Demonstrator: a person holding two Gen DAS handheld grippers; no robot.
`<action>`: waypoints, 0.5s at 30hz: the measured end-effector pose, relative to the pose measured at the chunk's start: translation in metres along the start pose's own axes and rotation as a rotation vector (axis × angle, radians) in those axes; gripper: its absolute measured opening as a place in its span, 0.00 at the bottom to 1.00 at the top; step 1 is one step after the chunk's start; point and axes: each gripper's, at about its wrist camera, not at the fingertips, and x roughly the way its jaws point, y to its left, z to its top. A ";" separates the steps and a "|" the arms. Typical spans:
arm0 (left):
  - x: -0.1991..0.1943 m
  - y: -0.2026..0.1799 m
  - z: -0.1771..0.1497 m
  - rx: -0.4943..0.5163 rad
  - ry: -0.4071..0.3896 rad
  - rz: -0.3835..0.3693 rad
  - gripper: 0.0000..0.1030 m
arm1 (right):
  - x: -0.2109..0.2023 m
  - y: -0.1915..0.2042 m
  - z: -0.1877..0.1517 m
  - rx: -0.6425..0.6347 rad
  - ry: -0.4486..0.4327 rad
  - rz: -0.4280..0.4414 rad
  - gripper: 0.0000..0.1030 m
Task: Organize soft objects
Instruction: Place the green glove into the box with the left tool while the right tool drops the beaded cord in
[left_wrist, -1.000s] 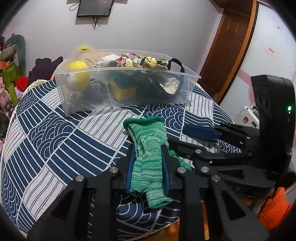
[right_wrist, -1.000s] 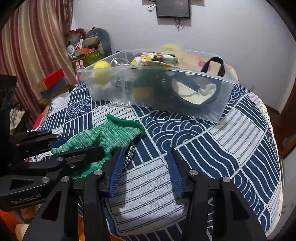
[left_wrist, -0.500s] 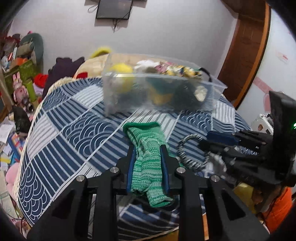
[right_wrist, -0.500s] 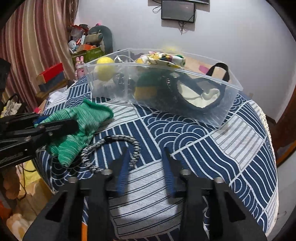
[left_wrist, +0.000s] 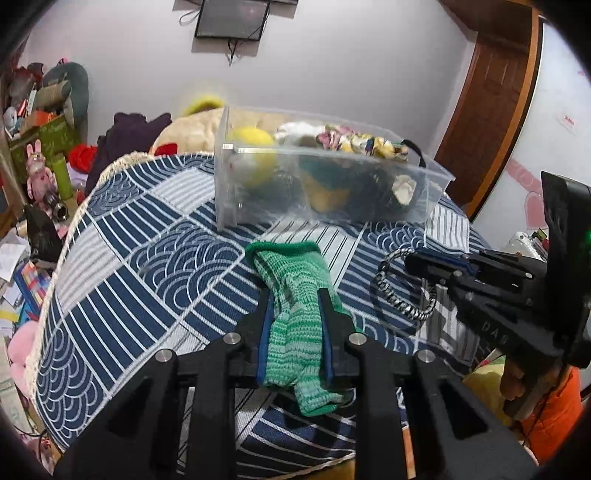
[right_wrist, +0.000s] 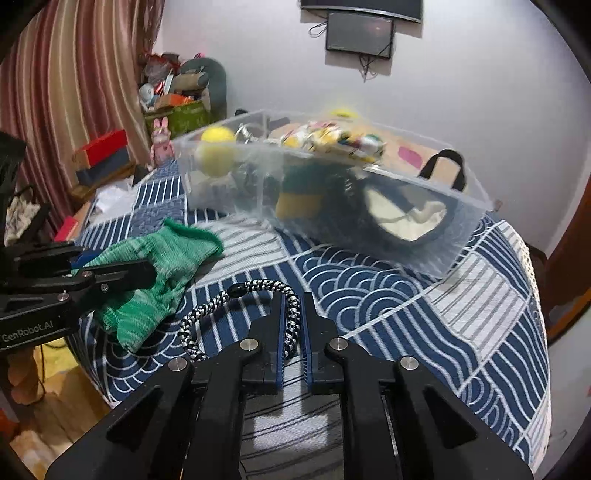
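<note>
The left gripper (left_wrist: 295, 325) has its jaws pinching the green knit glove (left_wrist: 295, 314) across the middle. The cuff end points away toward the bin and the finger end hangs down below the jaws. The glove is soft and light and will drape and fold under its own weight. A grip across the bunched middle holds more layers than a grip at one edge, so slipping is unlikely. Its free ends may still catch on a rim.

The right gripper (right_wrist: 293, 325) has its jaws pressed together on the black-and-white braided cord loop (right_wrist: 236, 299), taking one strand of it. The rest of the loop curves off to the gripper's left, above the blue patterned cloth of the bench (right_wrist: 461, 306). The cord is thin, light and limp. A single-strand pinch appears adequate, though the loop will swing when carried.

Beyond both grippers, the clear plastic bin (left_wrist: 424, 195) stands on the bench. It already contains a yellow ball (left_wrist: 255, 155), a yellow-and-green sponge (right_wrist: 299, 195), patterned cloth items and a black-handled bag (right_wrist: 417, 206). It is judged to be the destination, with both items lowered in from above.
</note>
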 end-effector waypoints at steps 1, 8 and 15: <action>-0.002 -0.001 0.002 0.002 -0.007 0.001 0.21 | -0.002 -0.003 0.001 0.011 -0.008 -0.001 0.07; -0.022 -0.007 0.023 0.012 -0.091 0.008 0.21 | -0.029 -0.022 0.013 0.055 -0.083 -0.003 0.07; -0.034 -0.018 0.051 0.048 -0.198 0.043 0.21 | -0.049 -0.033 0.032 0.081 -0.176 -0.050 0.07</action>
